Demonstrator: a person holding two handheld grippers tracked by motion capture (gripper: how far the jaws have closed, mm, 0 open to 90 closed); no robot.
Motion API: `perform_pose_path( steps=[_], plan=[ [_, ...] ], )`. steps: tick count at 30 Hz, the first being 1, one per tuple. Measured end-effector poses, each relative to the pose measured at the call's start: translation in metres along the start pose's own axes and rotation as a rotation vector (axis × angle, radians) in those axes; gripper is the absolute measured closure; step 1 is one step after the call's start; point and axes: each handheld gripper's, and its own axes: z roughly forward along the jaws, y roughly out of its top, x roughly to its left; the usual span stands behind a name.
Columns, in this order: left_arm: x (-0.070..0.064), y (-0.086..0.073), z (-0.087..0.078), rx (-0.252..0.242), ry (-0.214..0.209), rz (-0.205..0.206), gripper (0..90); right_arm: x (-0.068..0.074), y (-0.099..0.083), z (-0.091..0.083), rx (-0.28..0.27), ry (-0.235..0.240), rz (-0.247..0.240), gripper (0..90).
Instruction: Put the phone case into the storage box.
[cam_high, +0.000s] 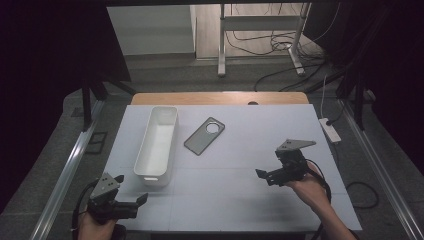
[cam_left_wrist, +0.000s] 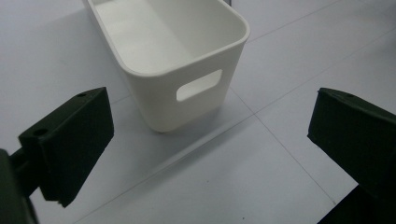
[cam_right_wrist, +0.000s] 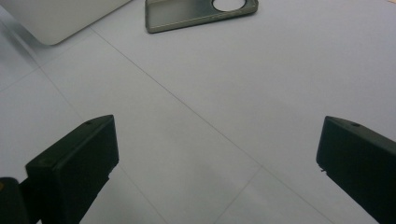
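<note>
Seen from above: a white surface bearing a long white bin at left, its length running away from the near edge, and just beside its far end, to the right, a flat grey phone case with a round camera cut-out, lying on a diagonal with the cut-out end farthest away. Left hand-held gripper hovering at the near left corner, jaws spread wide and empty, aimed up at the bin's near short wall and its handle slot, close by. Right hand-held gripper poised over the open middle-right of the surface, jaws likewise spread wide and gripping nothing, pointed left and forward toward the case, well apart from it with bare surface between. Case farther from the left hand-held gripper, and with the bin in the way; right one judged better placed for a pickup. Long axis of the case slanted across that line of approach, so likely a wrist turn needed to close across its narrow width.
</note>
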Motion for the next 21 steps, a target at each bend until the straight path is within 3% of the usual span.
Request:
perform_pose_path(
  steps=[10, 14, 17, 21],
  plan=[
    [0.001, 0.000, 0.000, -0.004, -0.004, -0.012, 1.2, -0.001, 0.010, 0.021, 0.031, 0.017, -0.006, 0.0],
    [0.000, 0.000, 0.000, -0.002, -0.003, -0.006, 1.2, -0.001, 0.013, 0.032, 0.051, 0.051, 0.026, 0.0],
    [0.001, 0.000, 0.000, -0.004, -0.005, -0.007, 1.3, 0.000, 0.017, 0.040, 0.059, 0.047, 0.029, 0.0],
    [0.002, 0.000, 0.000, -0.004, -0.012, -0.013, 1.2, 0.001, 0.022, 0.050, 0.064, 0.036, -0.004, 0.0]
  ],
)
